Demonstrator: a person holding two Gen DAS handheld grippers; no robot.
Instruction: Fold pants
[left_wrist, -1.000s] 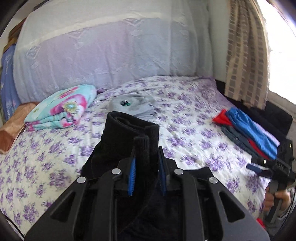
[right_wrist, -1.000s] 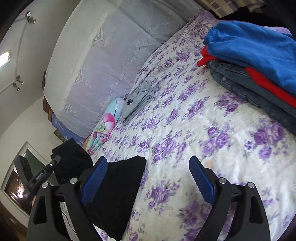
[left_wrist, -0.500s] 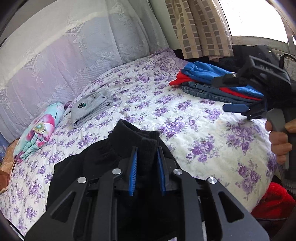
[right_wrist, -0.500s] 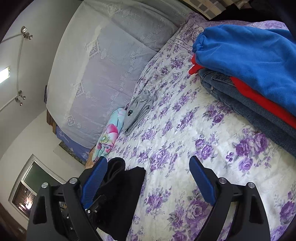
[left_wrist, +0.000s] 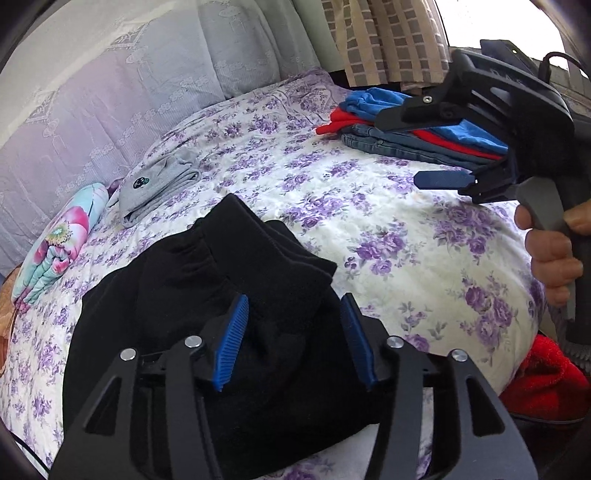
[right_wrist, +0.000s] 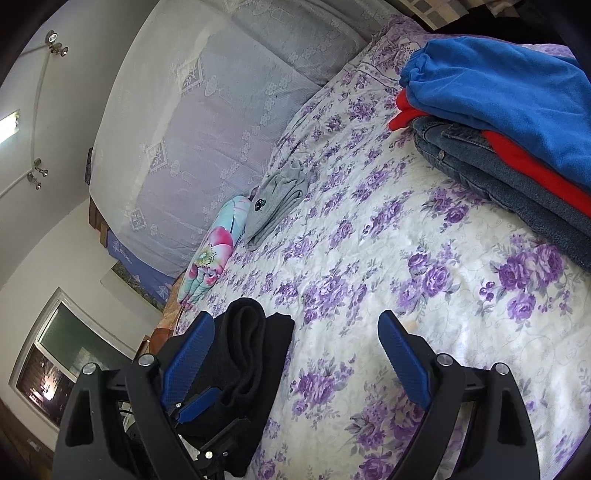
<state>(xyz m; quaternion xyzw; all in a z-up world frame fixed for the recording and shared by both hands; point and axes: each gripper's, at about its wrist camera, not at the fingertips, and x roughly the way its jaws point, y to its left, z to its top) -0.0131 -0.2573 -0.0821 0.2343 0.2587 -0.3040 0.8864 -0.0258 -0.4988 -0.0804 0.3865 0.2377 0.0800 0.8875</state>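
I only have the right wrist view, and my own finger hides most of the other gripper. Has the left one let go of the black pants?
Observer: The left gripper has just been opening its jaws. A fold of the black pants stands between the pads, which do not press it.
Operator: Where does the rest of the pants lie?
Observer: In a wide heap on the bed, spreading under the left gripper to the near edge.
Operator: Anything near my gripper that I cannot see?
Observer: A red cloth lies below the bed's edge, under the hand that holds the right gripper.
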